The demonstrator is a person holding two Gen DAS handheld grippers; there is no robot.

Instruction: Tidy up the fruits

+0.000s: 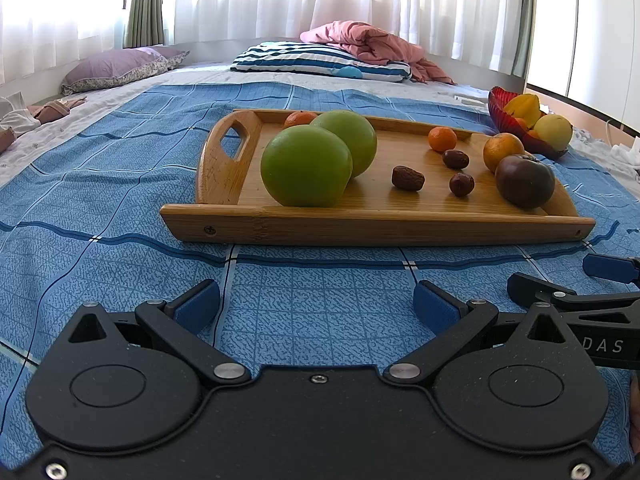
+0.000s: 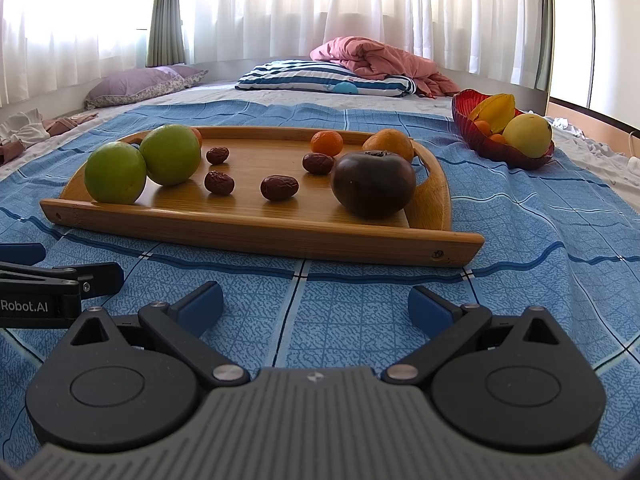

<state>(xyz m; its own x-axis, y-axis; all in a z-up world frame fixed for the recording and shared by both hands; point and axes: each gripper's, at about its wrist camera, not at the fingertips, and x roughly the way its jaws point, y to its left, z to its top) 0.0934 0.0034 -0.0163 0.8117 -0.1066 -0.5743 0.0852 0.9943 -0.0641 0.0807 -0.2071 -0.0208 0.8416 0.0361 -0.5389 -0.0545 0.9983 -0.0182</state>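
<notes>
Blue checked bedspread (image 2: 360, 320) bears wooden tray (image 2: 256, 236) of loose fruit; both left gripper (image 1: 316, 304) and right gripper (image 2: 316, 304) gape empty short of it; dark tomato (image 2: 374, 184) likely soft, grip round its middle.

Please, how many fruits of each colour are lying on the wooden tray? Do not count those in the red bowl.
Green fruits: 2
Orange fruits: 3
Dark red dried fruits: 4
Dark purple-brown fruit: 1
Total on the wooden tray: 10
</notes>
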